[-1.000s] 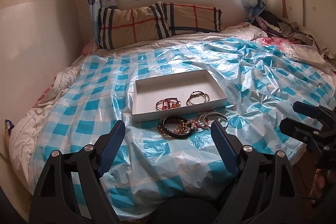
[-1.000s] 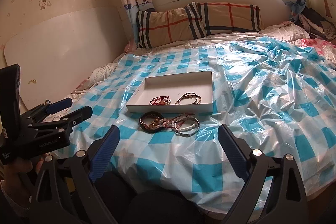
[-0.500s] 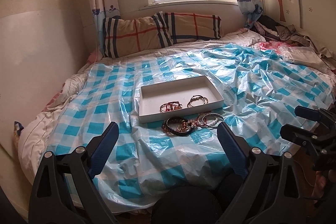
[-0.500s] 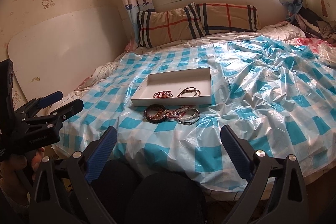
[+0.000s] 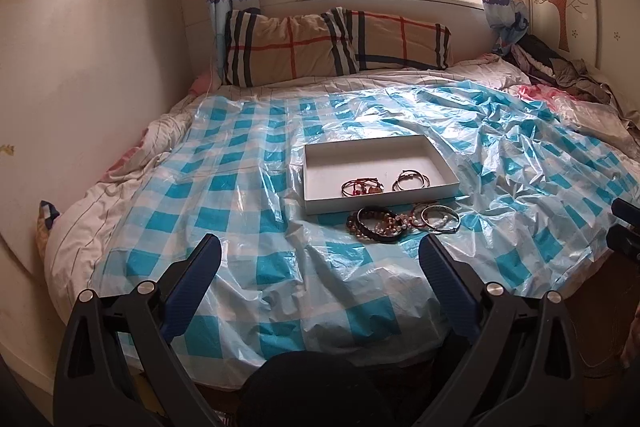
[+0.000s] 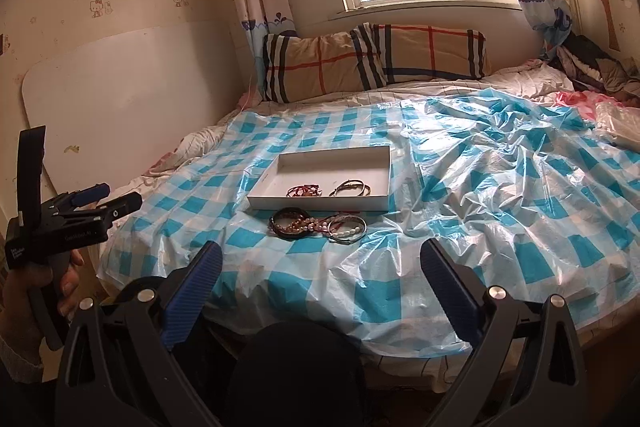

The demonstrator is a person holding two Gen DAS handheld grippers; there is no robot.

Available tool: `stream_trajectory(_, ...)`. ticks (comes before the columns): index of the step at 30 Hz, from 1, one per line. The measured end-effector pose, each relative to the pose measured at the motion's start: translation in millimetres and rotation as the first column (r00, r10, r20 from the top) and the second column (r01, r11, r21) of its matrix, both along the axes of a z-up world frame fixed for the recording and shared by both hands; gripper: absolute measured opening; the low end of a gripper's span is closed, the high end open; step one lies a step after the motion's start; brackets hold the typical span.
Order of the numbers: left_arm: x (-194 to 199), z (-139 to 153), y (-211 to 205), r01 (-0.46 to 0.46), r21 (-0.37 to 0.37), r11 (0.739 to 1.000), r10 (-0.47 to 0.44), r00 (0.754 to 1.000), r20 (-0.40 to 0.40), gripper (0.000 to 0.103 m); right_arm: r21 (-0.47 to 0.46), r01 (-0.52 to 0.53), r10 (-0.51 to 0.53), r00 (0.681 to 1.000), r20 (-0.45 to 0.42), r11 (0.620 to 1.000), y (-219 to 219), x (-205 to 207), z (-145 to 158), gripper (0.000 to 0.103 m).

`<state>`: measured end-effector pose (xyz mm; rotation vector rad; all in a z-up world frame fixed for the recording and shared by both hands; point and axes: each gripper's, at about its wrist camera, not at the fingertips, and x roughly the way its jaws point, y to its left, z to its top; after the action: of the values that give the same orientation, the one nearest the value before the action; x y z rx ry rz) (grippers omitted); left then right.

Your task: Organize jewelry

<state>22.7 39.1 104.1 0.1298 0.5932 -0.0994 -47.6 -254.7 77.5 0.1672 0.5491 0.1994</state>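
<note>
Two bracelets lie inside the white tray (image 5: 320, 183), a shallow rectangular cardboard box with thin upright walls; one is a red cord bracelet (image 5: 361, 185) with small beads, the other a thin metal bangle pair (image 5: 411, 180), both near the front wall. Just in front of the tray, on the sheet, sits the pile of bracelets (image 5: 400, 223): a dark round band, brown and pearly beads, and a shiny silver ring, all touching each other. The blue-and-white checked plastic sheet (image 5: 248, 259) is glossy and much wrinkled; it covers a bed with two plaid pillows (image 5: 332, 47) at the wall under the window.

The left gripper (image 5: 320, 263) has black arms with ribbed blue pads; its jaws are opening, already very wide, and nothing is between them. The right gripper (image 6: 320, 263) also stands wide apart and holds nothing; in its view a hand (image 6: 24, 291) grips the handle of the left tool.

Compared with one second ago, both cameras are farther back from the bed, so the tray and pile look smaller and more of the room shows; the jewellery itself has not moved.
</note>
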Motion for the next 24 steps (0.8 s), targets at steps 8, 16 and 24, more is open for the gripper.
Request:
stream_trajectory(8, 71, -49, -1, 0.086, -0.009, 0.996, -0.086, 0.986, -0.145, 0.095, -0.048, -0.001, -0.004, 0.993, -0.117, 0.999, 7, 67, -41, 0.095)
stream_trajectory(16, 170, -100, -30, 0.236, 0.003, 0.972, -0.226, 0.934, -0.278, 0.094, -0.142, -0.117, 0.082, 0.968, -0.235, 0.983, 38, 176, -92, 0.095)
stream_trajectory(24, 231, -146, -60, 0.281, -0.003, 0.96, -0.264, 0.9, -0.346, 0.079, -0.179, -0.212, 0.146, 0.935, -0.324, 0.961, 52, 238, -129, 0.095)
